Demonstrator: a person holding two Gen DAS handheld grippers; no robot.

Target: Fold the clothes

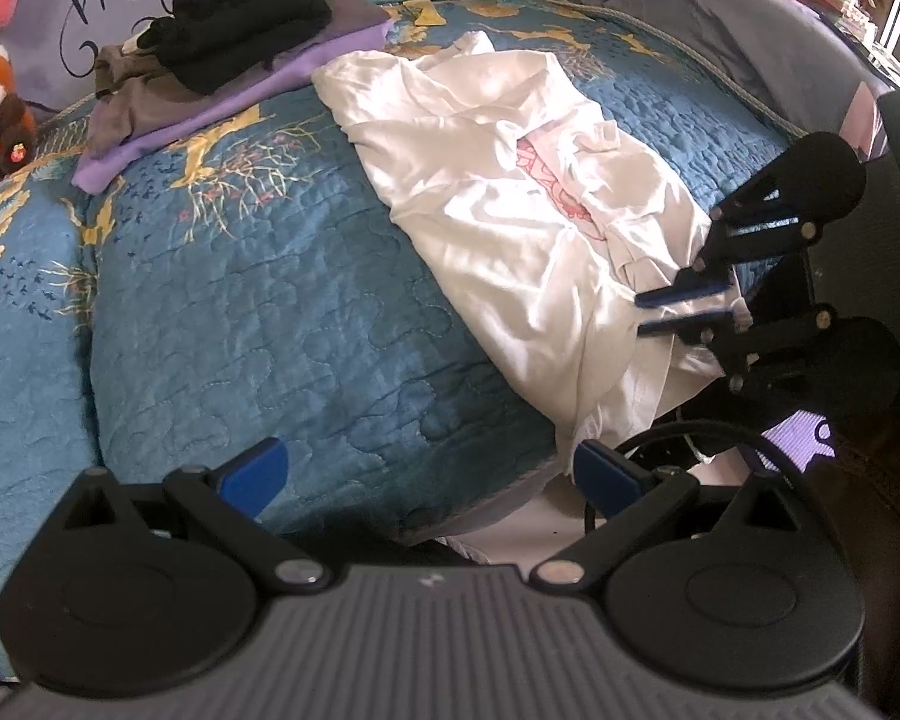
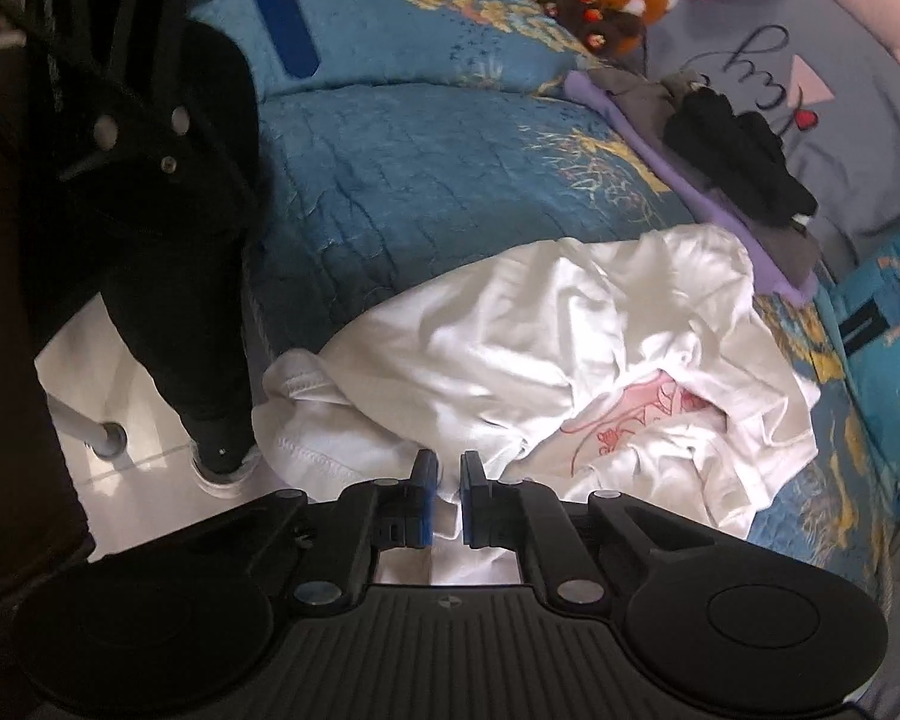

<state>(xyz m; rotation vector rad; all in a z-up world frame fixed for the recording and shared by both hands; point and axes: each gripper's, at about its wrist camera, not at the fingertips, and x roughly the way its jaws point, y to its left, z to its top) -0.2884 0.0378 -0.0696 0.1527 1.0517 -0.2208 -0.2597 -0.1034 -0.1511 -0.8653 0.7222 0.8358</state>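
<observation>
While crumpled on the quilt point(image 1: 282, 312), white shirt point(image 2: 540, 330), hem between right gripper point(image 2: 447, 480) jaws.

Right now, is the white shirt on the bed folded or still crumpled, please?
Crumpled, not folded. The white shirt lies in a loose, wrinkled heap on the blue quilt, its pink print half hidden in the creases and one hem hanging over the bed's edge.
</observation>
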